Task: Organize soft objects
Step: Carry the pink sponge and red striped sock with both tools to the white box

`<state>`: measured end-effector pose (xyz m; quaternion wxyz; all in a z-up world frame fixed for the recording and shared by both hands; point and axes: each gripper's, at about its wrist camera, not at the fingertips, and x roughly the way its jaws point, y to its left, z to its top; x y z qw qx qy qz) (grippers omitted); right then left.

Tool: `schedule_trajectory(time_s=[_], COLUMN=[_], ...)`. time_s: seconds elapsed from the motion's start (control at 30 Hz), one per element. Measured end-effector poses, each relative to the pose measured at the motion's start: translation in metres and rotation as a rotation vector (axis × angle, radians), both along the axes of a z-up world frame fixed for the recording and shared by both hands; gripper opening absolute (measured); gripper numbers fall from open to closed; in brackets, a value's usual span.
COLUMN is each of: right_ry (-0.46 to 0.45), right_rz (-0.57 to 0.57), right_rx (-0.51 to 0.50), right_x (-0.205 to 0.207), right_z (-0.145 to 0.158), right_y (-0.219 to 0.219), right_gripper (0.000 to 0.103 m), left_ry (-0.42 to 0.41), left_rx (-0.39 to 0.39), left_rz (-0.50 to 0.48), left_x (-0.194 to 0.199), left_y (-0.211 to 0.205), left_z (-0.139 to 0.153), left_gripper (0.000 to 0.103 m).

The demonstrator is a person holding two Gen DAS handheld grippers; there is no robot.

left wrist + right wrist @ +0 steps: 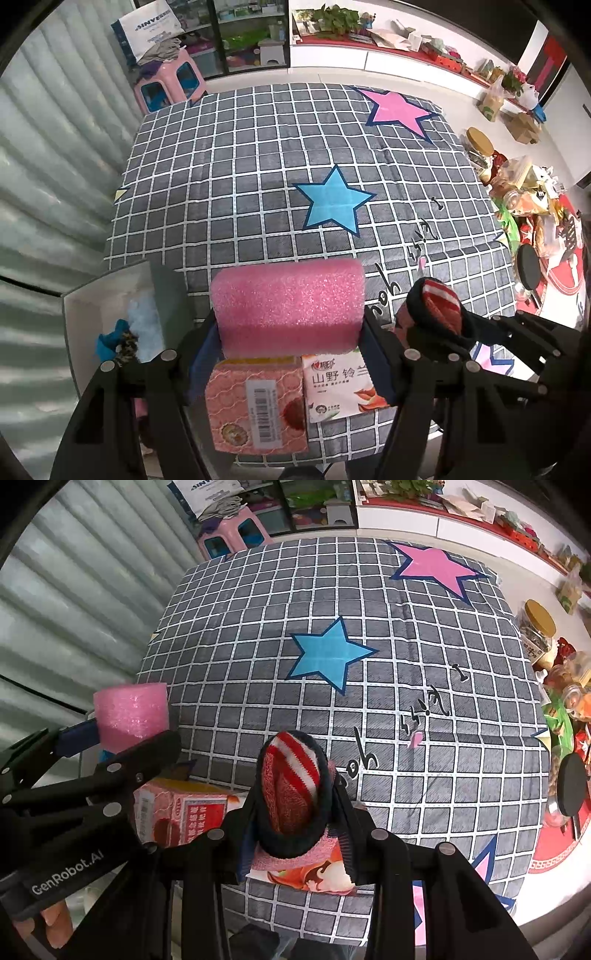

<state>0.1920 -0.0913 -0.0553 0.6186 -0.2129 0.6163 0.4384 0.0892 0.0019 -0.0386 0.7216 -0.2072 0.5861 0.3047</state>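
- Writing read: "GenRobot.AI" on left gripper (122, 734) arm; "山野铃兰" on white tissue pack (338, 384); bag (147, 29) at rear partly reads "INVER".
- Count: 1 pink foam roll (288, 302), clamped between left fingers, above checked cloth (240, 184).
- 1 red-striped sock (291, 790), pinched by right gripper (295, 834).
- 2 tissue packs below; pink one (255, 410) beside white.
- White box (74, 332) left, holding blue items.
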Motion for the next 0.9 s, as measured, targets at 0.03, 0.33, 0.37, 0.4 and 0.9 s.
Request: schedule_trajectory(time_s=[0.03,0.33,0.37,0.4,0.9], right_ry=[-0.002,-0.025,-0.026,-0.028,-0.041], right_rz=[0.0,0.016,0.017,0.02,0.037], right_rx=[0.0,0.012,0.013,0.013,0.02], right_x=[-0.002,-0.021,-0.024,-0.027,-0.057], right_z=[0.001,0.015,0.016,0.017,0.033], right_y=[0.0,0.005,0.005,0.006,0.003], right_gripper=[0.039,0.039,0.039,0.039,0.039], left_ry=[-0.004,-0.034,-0.036,-0.039,-0.057], left_rx=[-0.001,0.01,0.011,0.012,0.035], left_rz=[-0.001,0.019,0.02,0.022,0.058], left_x=[-0.003,-0.031,-0.033,-0.036,-0.094], left_y=[0.0,0.003,0.004,0.004,0.002], left_z=[0.002,0.017,0.018,0.019,0.032], left_gripper=[0.073,0.073,0.073,0.073,0.073])
